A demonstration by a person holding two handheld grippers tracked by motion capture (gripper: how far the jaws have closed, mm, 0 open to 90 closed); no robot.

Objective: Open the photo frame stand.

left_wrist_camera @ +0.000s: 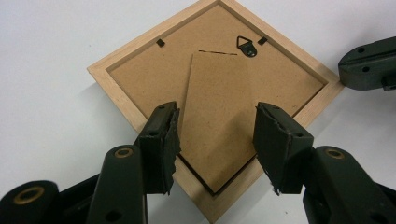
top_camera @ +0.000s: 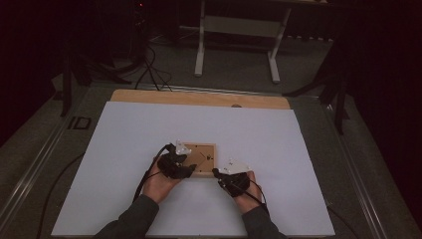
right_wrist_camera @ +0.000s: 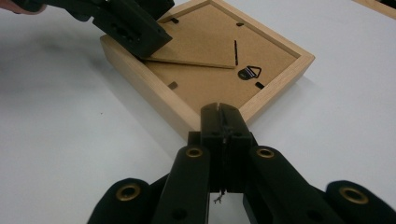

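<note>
A light wooden picture frame lies face down on the white sheet, its brown backing board up. The board's easel stand flap is lifted a little. A small black hanger sits near the far corner. My left gripper stands open over the frame's near corner, its two jaws straddling the flap, and it comes in from the left. My right gripper is shut with nothing in it, its tip against the frame's corner.
The white sheet covers most of the table, and a wooden strip shows along its far edge. Beyond the table stand the white legs of a desk, and cables lie on the dark floor.
</note>
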